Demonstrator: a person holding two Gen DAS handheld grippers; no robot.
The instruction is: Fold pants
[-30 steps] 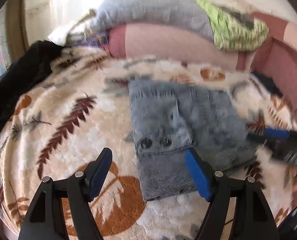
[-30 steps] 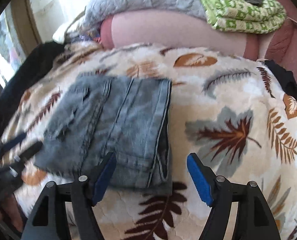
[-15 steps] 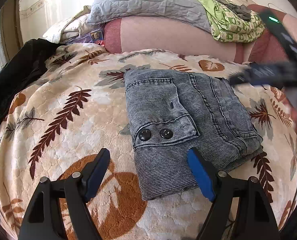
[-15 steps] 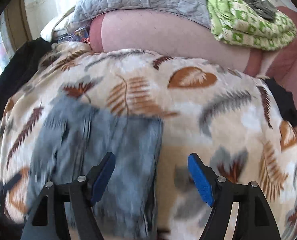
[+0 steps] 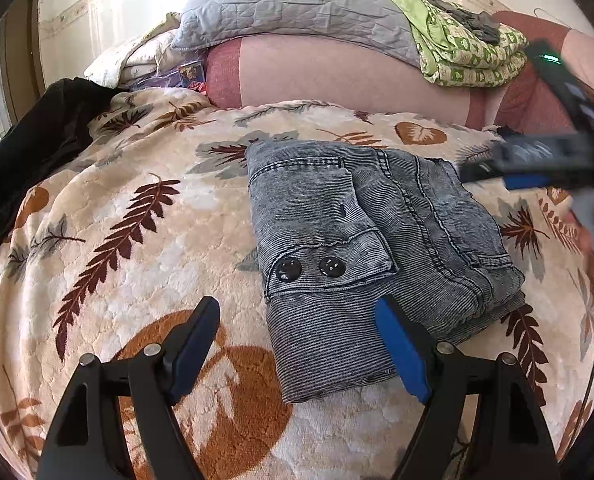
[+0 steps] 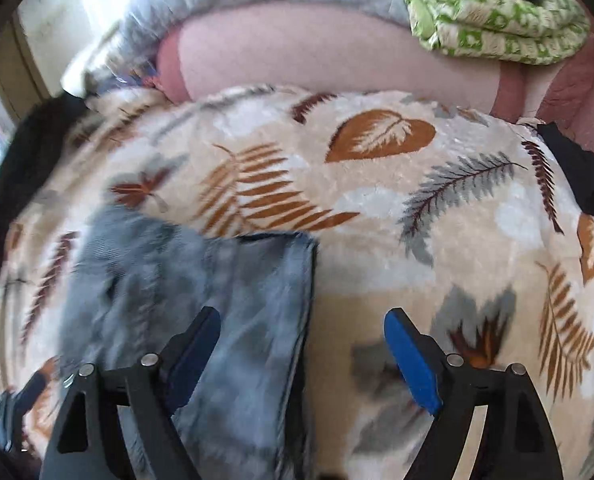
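The grey-blue denim pants [image 5: 361, 240] lie folded into a compact rectangle on the leaf-patterned blanket [image 5: 137, 240], a flap with two black buttons on top. My left gripper [image 5: 301, 350] is open and empty, hovering just above the pants' near edge. My right gripper [image 6: 303, 360] is open and empty above the pants' [image 6: 217, 320] right edge; it also shows in the left wrist view [image 5: 525, 172] at the far right corner of the pants, blurred.
A pink bolster [image 5: 337, 76] with a grey quilted pillow [image 5: 289, 4] and a green patterned cloth [image 5: 469, 48] lies at the back. A black garment [image 5: 21, 144] lies at the bed's left; another dark cloth [image 6: 577, 176] lies at the right.
The right gripper has lifted from the pants' near right edge and moved toward their far right corner. The left gripper has drawn back slightly. The pants stay folded.
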